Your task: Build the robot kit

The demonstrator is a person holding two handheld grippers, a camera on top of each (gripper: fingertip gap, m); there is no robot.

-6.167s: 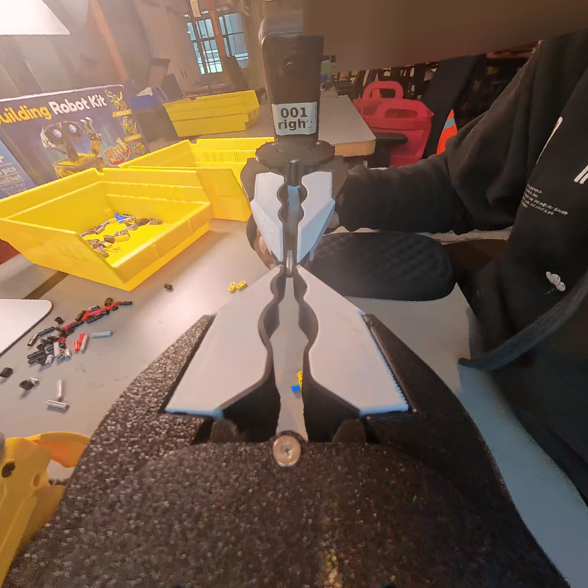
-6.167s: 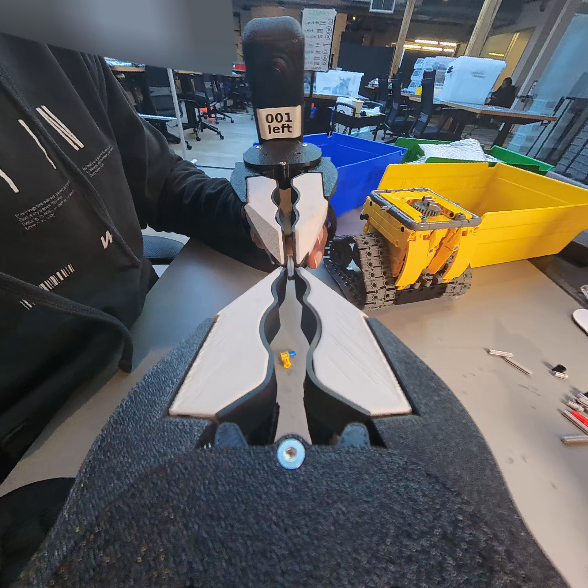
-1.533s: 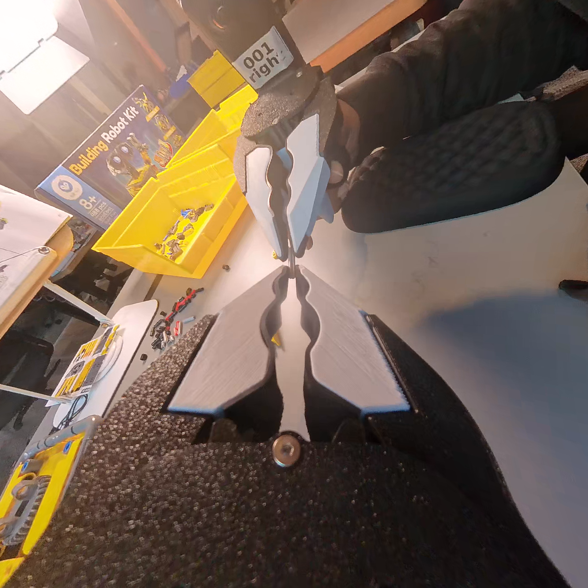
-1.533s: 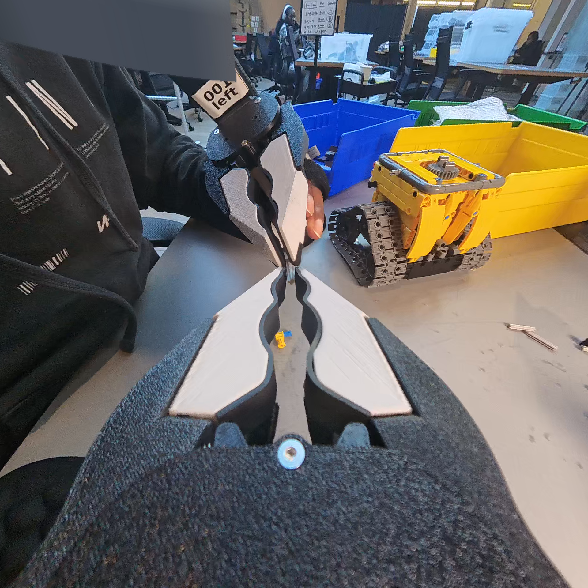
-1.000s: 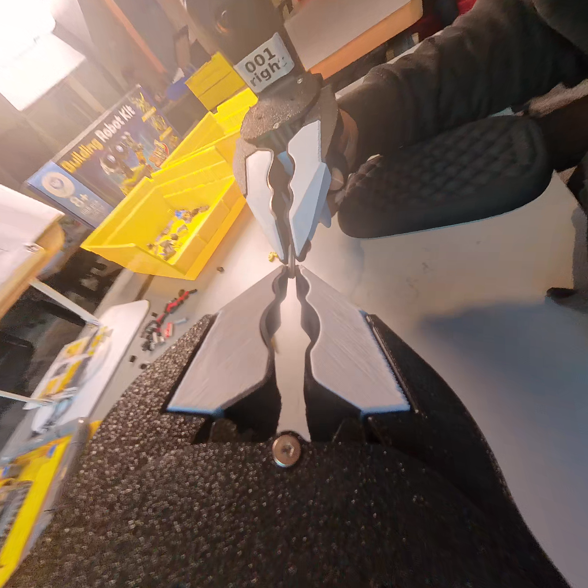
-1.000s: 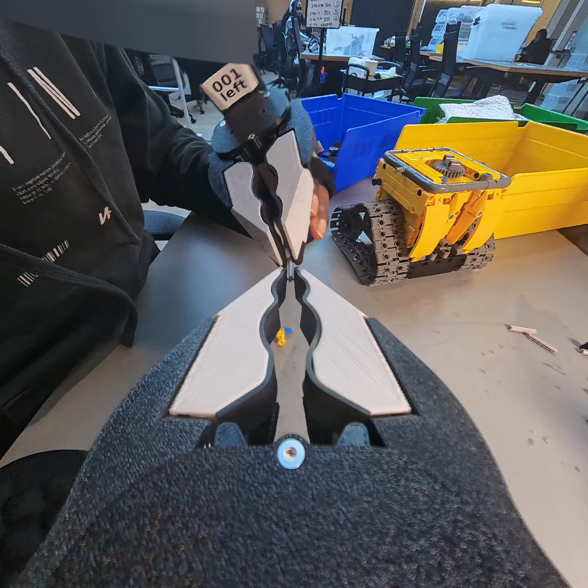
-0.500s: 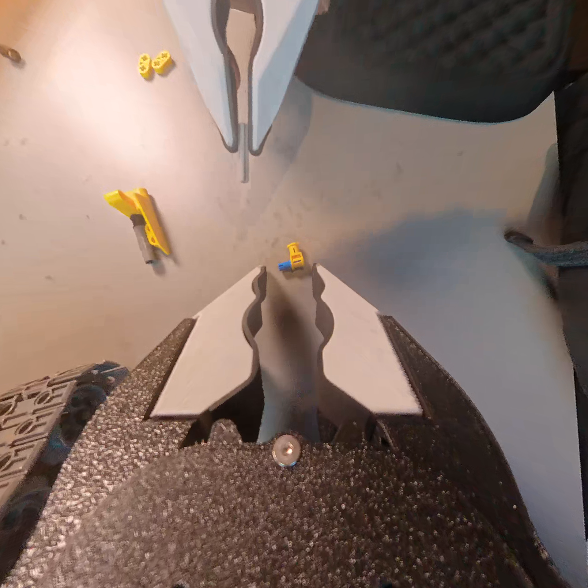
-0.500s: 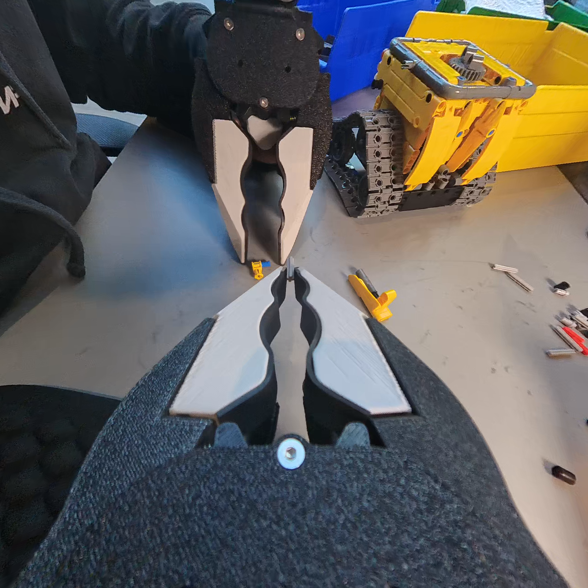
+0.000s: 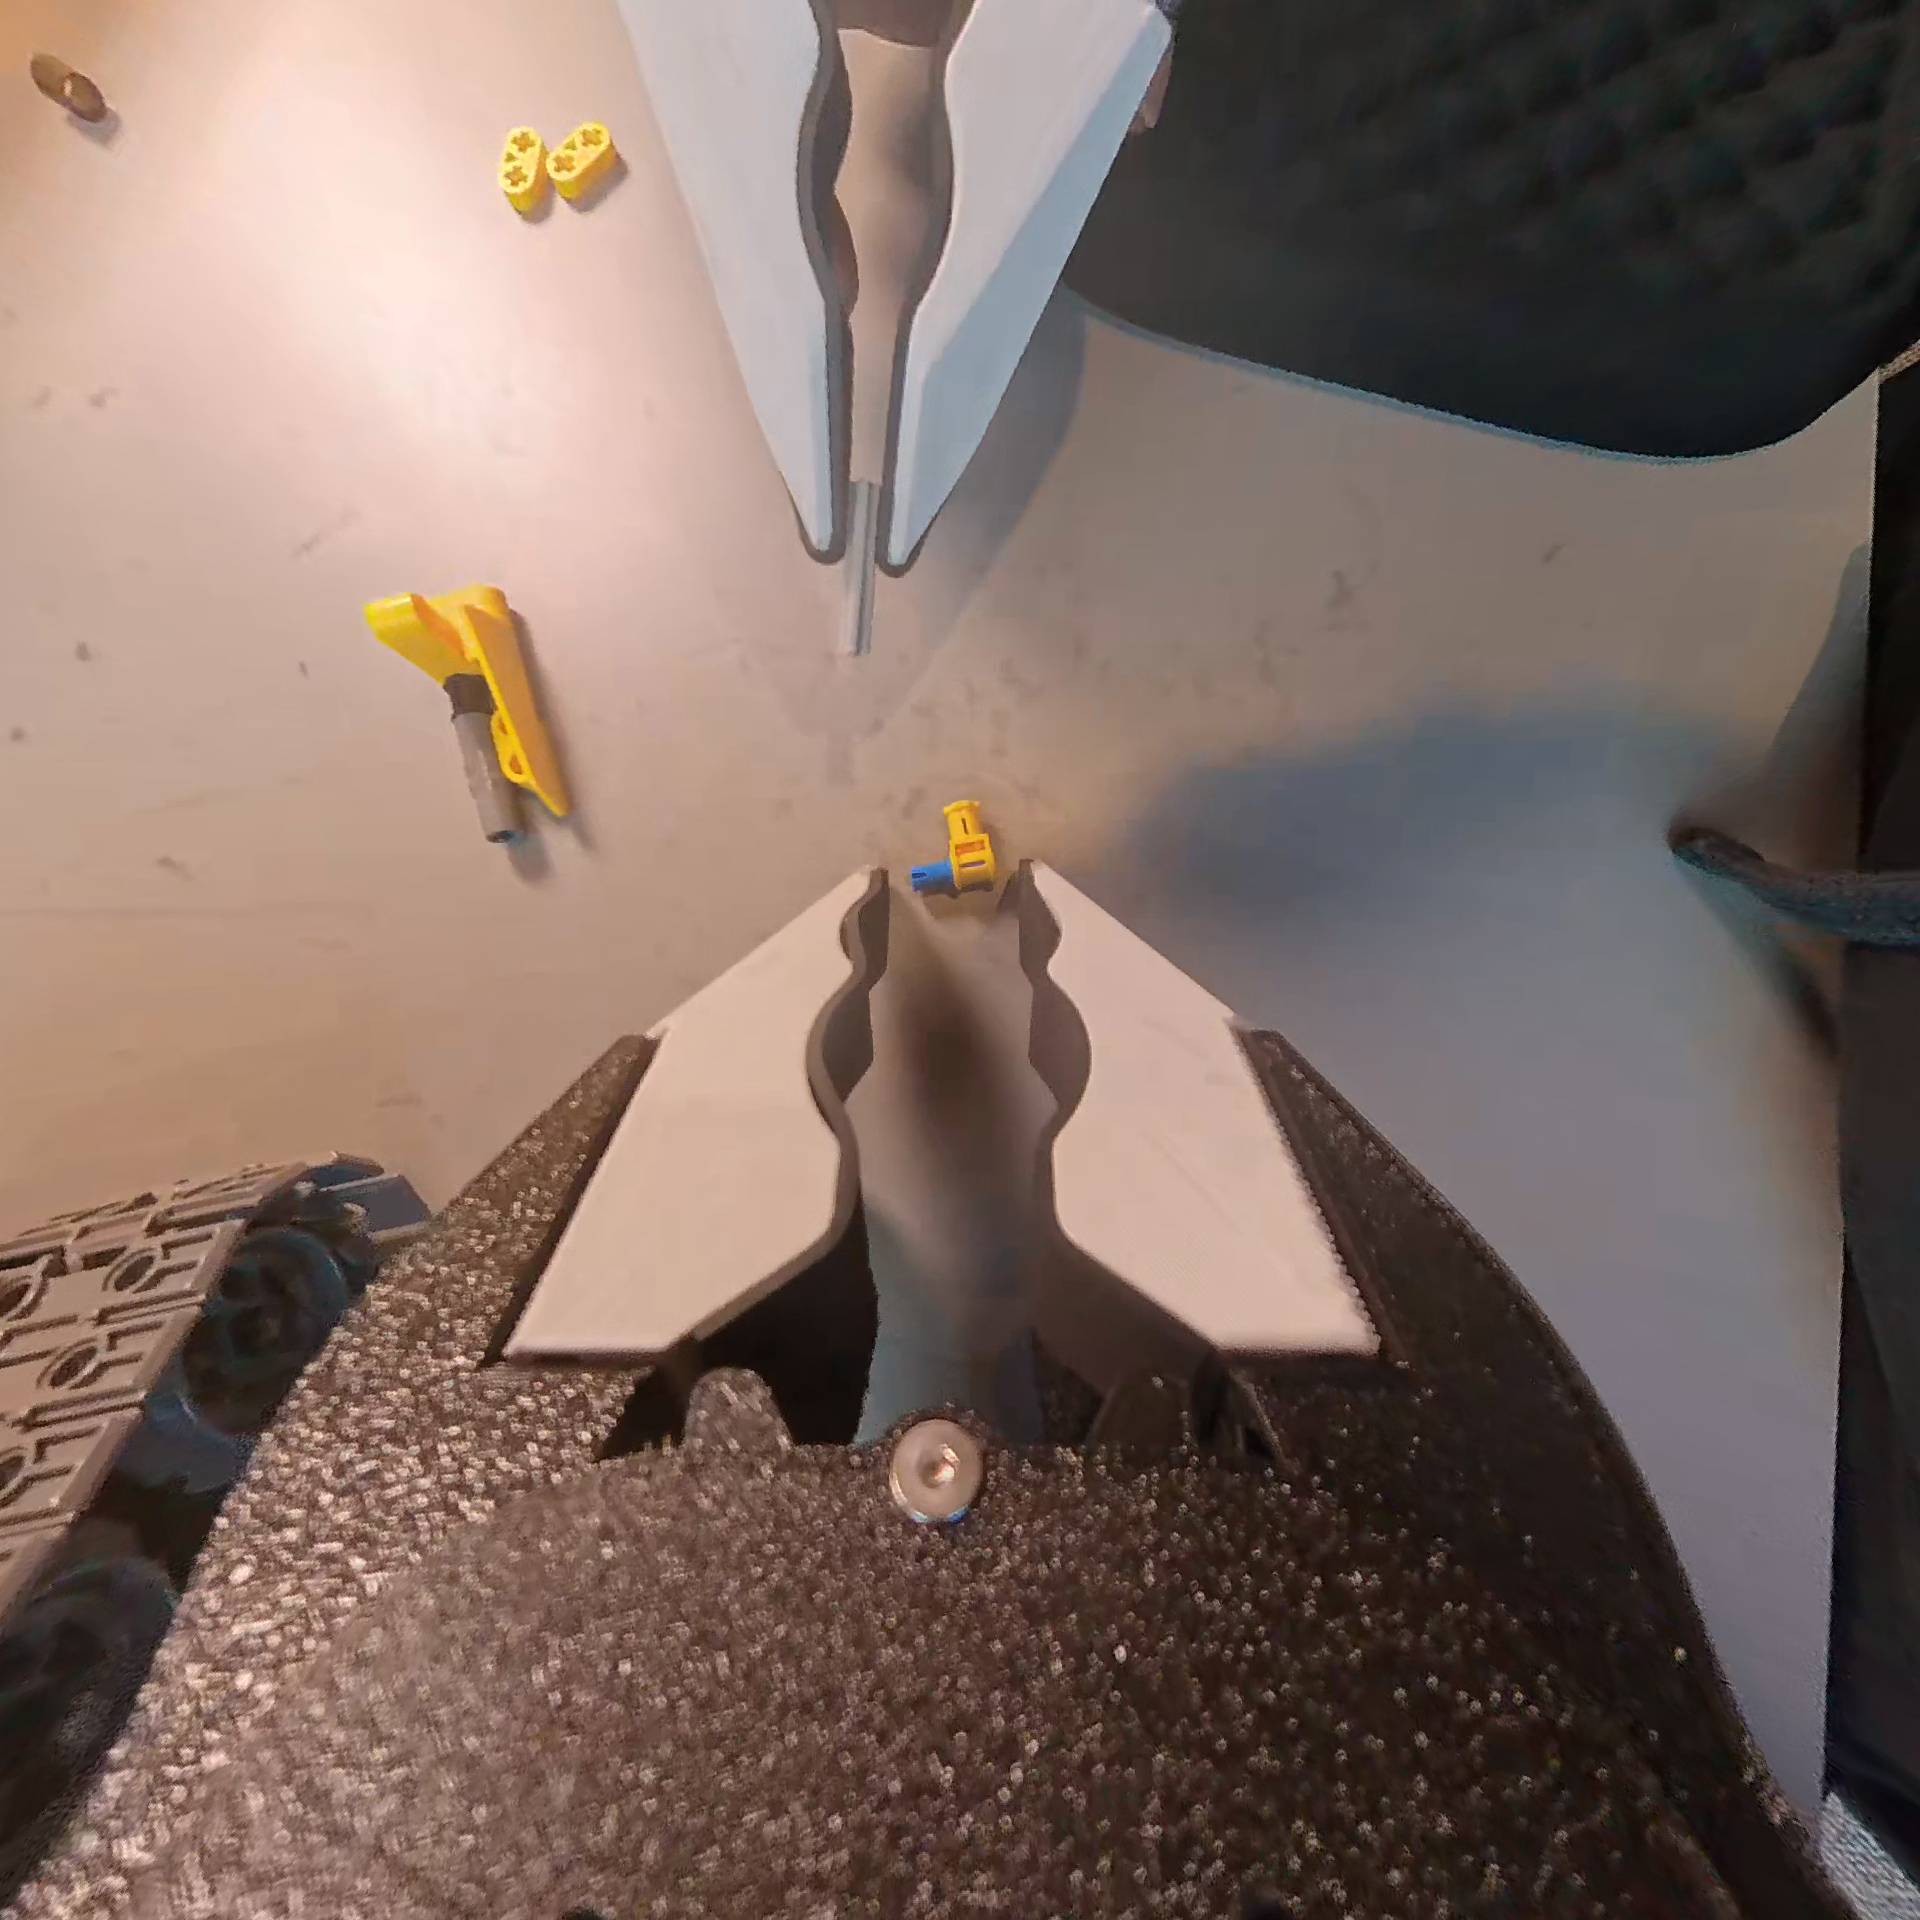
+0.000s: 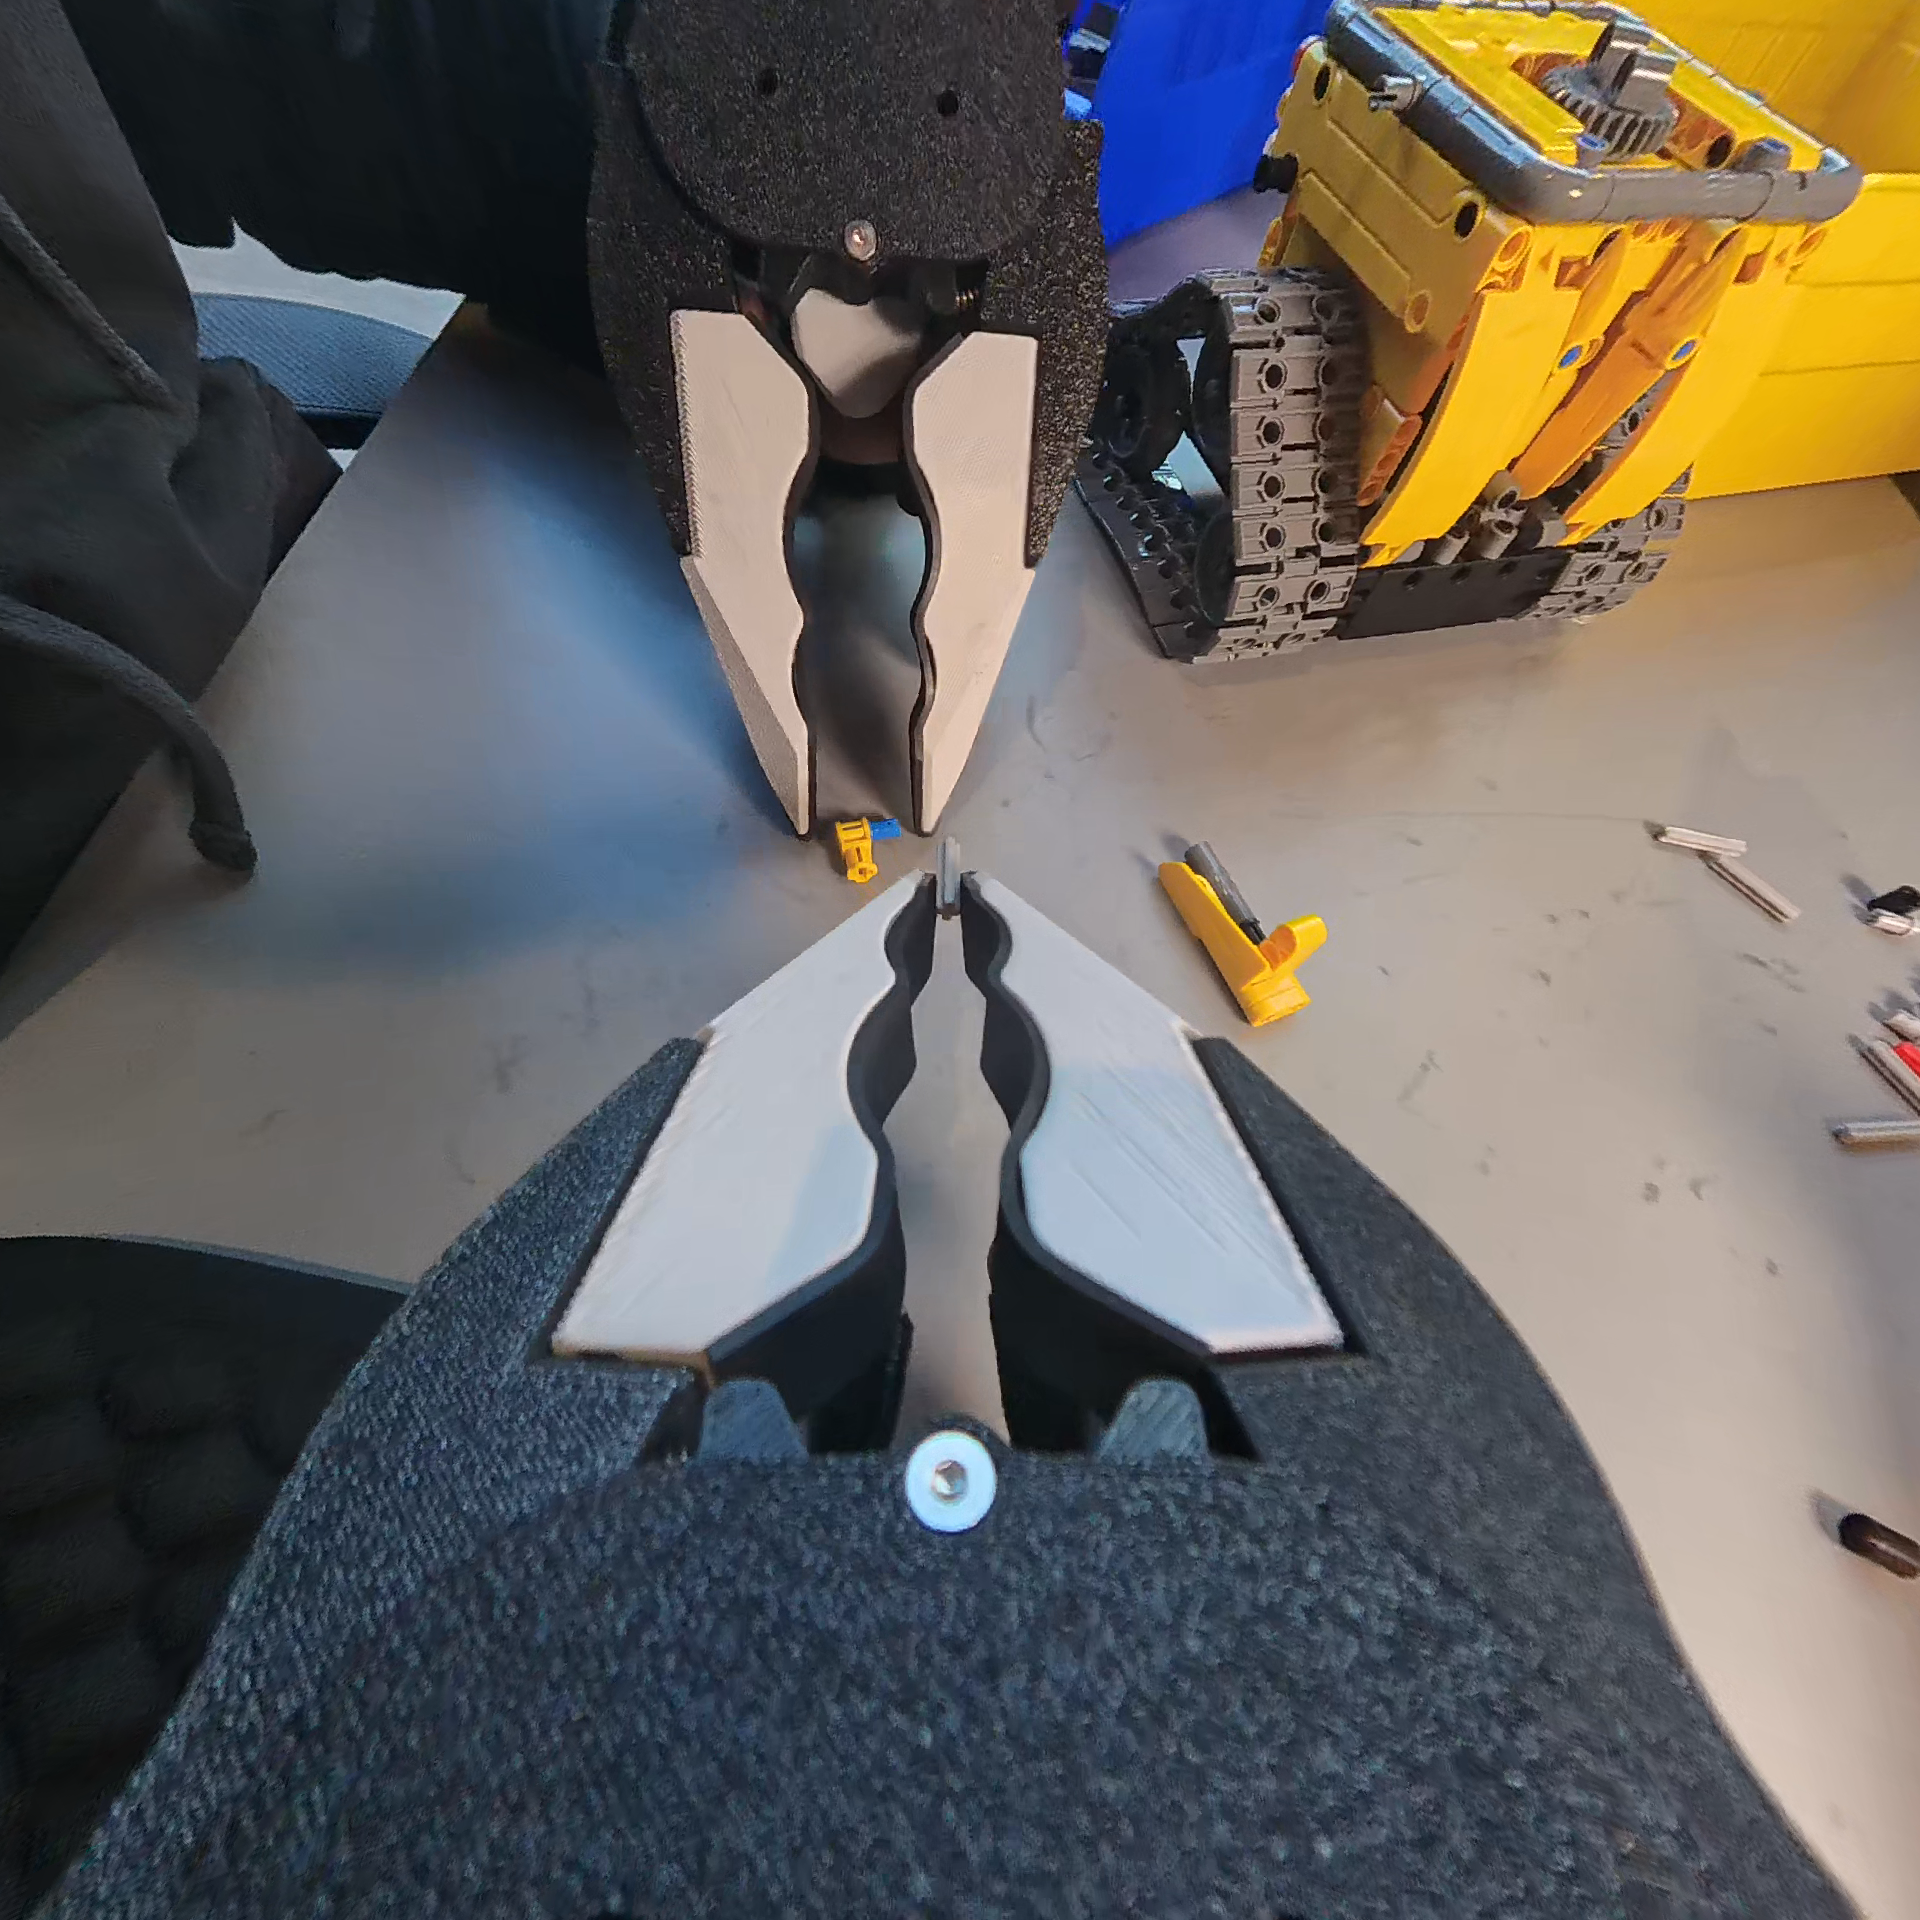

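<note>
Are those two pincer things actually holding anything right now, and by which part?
The right gripper pinches a thin grey rod by one end. The left gripper is open, holding nothing.

Small connector piece [image 9: 964, 854] on table [image 9: 1351, 727] between facing grippers, wedge part [image 10: 1242, 951] beside, tracked model [image 10: 1455, 364] perhaps farther back.

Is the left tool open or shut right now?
Open. The left tool shows a clear gap between its tips, with the small yellow-and-blue piece lying on the table just ahead.

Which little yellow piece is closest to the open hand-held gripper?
The tiny yellow piece with the blue peg, lying right at the left hand-held gripper tips. The yellow wedge piece and the two yellow oval links lie farther off.
</note>
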